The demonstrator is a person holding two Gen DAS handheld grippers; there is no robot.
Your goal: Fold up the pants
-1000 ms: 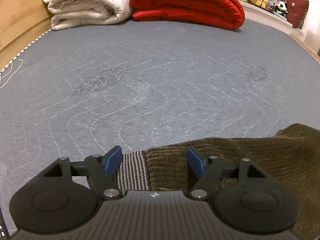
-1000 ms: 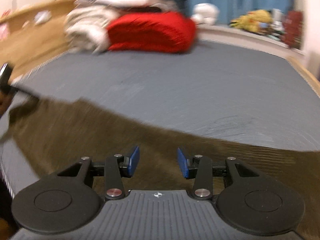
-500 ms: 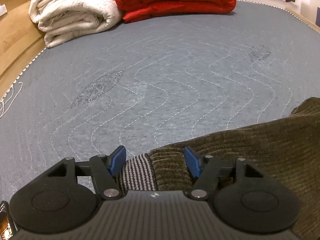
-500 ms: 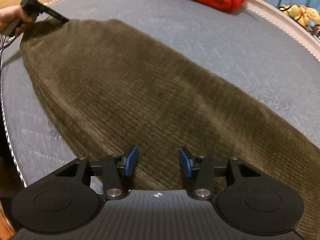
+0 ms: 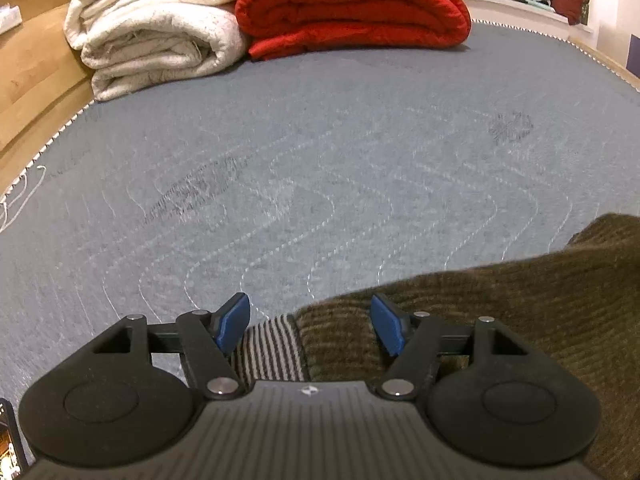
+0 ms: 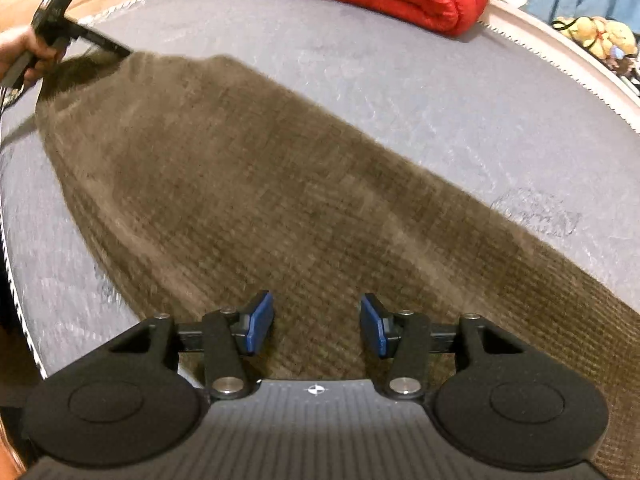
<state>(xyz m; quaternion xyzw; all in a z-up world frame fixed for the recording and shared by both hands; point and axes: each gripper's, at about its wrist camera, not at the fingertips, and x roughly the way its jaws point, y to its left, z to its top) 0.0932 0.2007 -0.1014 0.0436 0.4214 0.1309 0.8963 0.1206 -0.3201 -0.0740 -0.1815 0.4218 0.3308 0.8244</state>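
Now, at the far left of the right wrist view, the left claw [image 6: 120,51] is seen at the upper corner of the pants [image 6: 248,184], held by a hand [image 6: 24,56]; whether its tips grip the cloth cannot be told from there. In the left wrist view, the left claw [image 5: 310,330] is seen with its blue pads spread, wider than half a second ago. Between the pads lie a striped lining [image 5: 270,354] and the brown corduroy edge of the pants [image 5: 500,312], not pinched. The camera has been tilted up since then, so that the white blanket [image 5: 156,36] and the red blanket [image 5: 352,8] are shown more fully at the head of the bed [image 5: 320,140].

Further right, the pants are spread flat and diagonally across the grey quilted bed [image 6: 400,60], much as they lay half a second ago, though the picture is now blurred by motion. The right claw [image 6: 316,326] is held over the lower part of the pants with its pads apart and nothing between them; its opening is unchanged. Stuffed toys [image 6: 600,40] are seen at the far right beyond the bed.
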